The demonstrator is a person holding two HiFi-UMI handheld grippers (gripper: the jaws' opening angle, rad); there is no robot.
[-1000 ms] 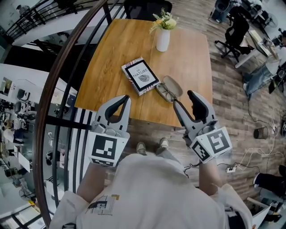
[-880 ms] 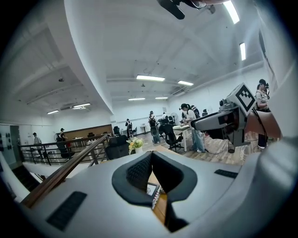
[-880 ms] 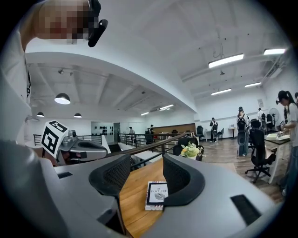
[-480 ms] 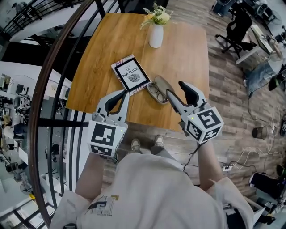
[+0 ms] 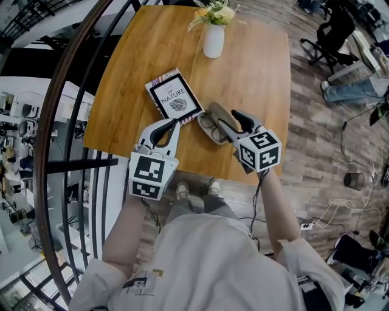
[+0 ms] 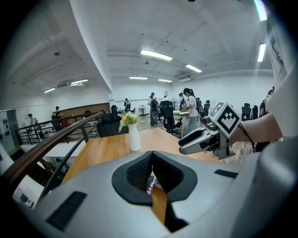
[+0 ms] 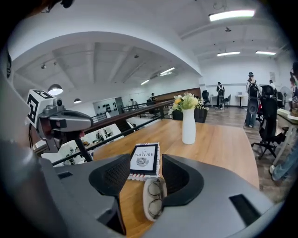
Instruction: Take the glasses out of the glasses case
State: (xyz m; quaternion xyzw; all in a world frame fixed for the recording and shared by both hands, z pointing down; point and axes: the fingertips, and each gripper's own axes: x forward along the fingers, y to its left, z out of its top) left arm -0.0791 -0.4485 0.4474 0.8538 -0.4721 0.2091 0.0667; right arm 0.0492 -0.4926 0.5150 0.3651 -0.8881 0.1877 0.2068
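Glasses [image 5: 209,123] in case [image 5: 222,115], book [image 5: 174,99] just left, vase [image 5: 213,40] behind, all on table [image 5: 261,73]

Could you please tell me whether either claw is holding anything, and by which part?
Nothing is held. The right claw is open, the case with the glasses showing between its jaws, ungripped; the left claw is shut on nothing.

- A book [image 5: 174,99] lies flat, cover up, on the wooden table [image 5: 255,73] in front of me.
- A white vase [image 5: 213,40] of flowers [image 5: 216,13] stands upright at the far end.
- A dark railing [image 5: 67,121] curves past on my left.
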